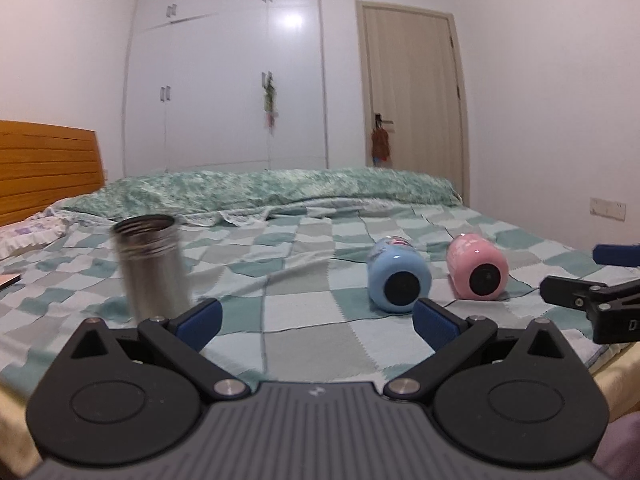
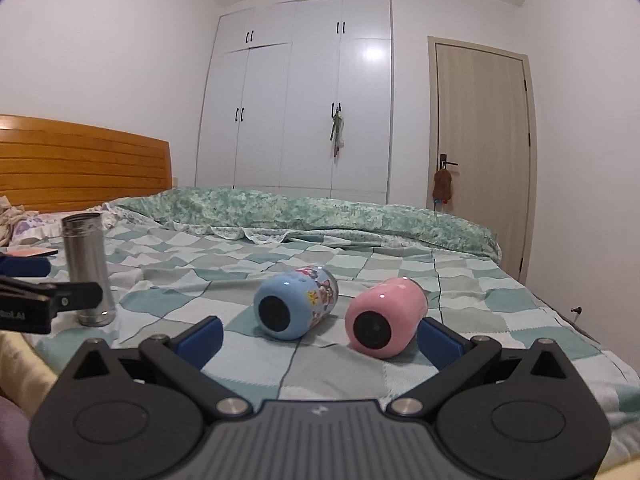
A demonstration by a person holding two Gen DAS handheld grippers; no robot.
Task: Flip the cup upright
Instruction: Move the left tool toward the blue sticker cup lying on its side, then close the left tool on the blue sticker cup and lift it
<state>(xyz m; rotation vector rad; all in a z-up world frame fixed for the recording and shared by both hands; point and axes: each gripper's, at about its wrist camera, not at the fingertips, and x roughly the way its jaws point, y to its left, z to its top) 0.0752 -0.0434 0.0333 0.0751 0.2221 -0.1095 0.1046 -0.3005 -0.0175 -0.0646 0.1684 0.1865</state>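
Observation:
A steel cup [image 1: 150, 266] stands upright on the checked bedspread, mouth up, just beyond my left gripper's left finger; it also shows in the right wrist view [image 2: 88, 268]. A blue cup [image 1: 398, 276] [image 2: 294, 304] and a pink cup [image 1: 476, 266] [image 2: 384, 322] lie on their sides, black bases toward me. My left gripper [image 1: 316, 322] is open and empty, near the bed's front edge. My right gripper [image 2: 320, 336] is open and empty, with the pink cup just beyond its right finger.
The checked bedspread [image 2: 460, 280] covers the bed. A rolled green quilt [image 2: 304, 206] lies along the far side. A wooden headboard [image 2: 80, 164] is at the left, with a flat pink object [image 2: 32, 252] near it. Wardrobe and door stand behind.

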